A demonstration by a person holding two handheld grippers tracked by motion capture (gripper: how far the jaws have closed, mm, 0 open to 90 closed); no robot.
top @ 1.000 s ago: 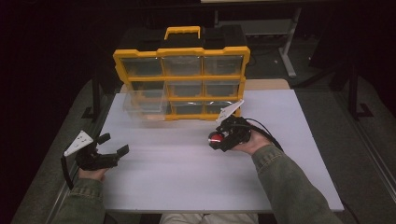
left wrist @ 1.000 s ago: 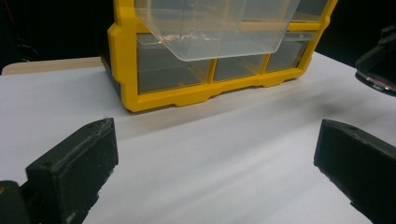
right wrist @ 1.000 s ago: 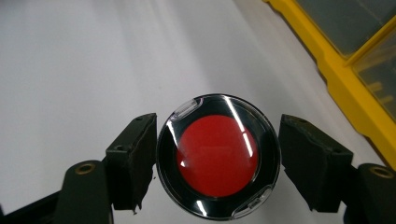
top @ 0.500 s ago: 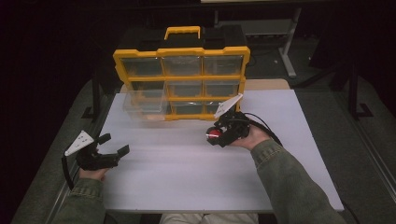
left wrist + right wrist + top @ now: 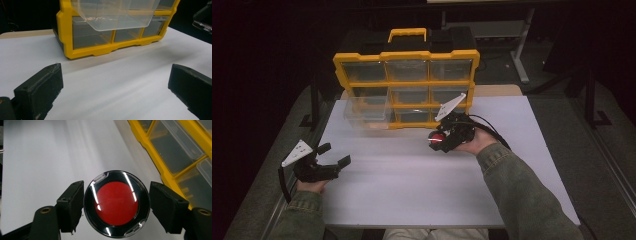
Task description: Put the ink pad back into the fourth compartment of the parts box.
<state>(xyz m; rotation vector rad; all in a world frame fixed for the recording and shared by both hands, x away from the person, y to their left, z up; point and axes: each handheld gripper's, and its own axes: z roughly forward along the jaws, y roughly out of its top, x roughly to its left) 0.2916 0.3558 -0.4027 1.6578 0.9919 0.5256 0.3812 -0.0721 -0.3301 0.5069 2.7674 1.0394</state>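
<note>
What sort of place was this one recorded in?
Probably a workshop or lab bench: a white table in a dark room, a yellow drawer organizer on it, and metal stands behind.

Olive sleeves (image 5: 522, 195), black tongs (image 5: 438, 142)

left gripper (image 5: 332, 156) jaws wide apart, right gripper (image 5: 437, 141) clamped.
</note>
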